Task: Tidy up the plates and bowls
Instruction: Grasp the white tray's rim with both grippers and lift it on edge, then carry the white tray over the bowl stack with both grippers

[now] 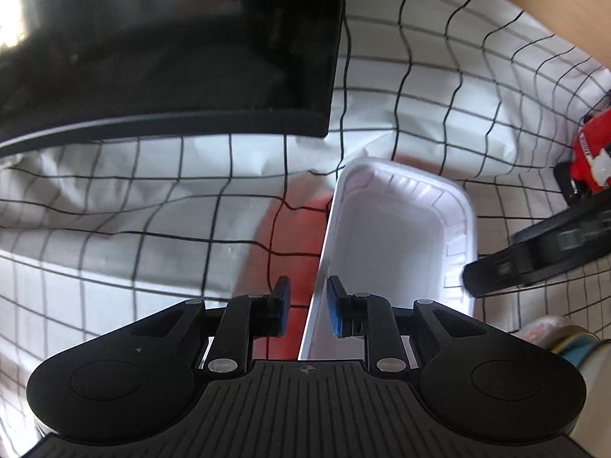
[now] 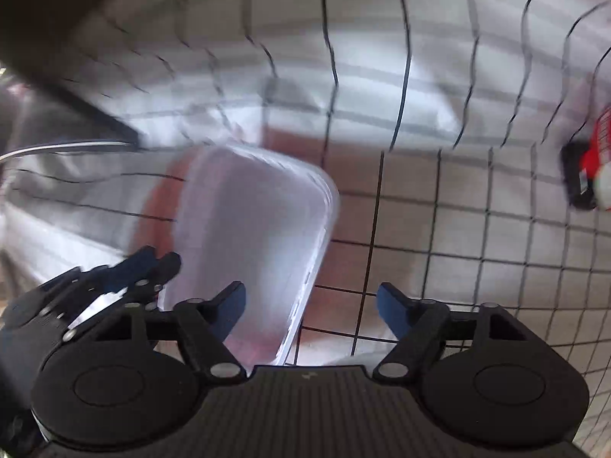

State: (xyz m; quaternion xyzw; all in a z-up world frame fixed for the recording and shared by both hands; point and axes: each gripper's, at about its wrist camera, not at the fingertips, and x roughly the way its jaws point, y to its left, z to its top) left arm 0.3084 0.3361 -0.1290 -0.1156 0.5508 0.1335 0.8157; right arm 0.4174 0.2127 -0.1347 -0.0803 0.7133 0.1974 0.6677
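1. The left gripper (image 1: pixel 308 307) had its jaws astride the white tray (image 1: pixel 404 229) rim, pads seemingly not pressing.
2. The right gripper (image 2: pixel 311 305) jaws stood wide, gripping nothing.
3. The tray lay on the checked tabletop (image 1: pixel 439 95).

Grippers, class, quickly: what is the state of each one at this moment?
Left gripper: jaws apart around the white tray's rim, pads not pressing it.
Right gripper: open, holding nothing.

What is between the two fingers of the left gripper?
In the left wrist view, the thin rim of the white tray runs between the fingers of the left gripper. Small gaps show on both sides; neither pad appears to press it.
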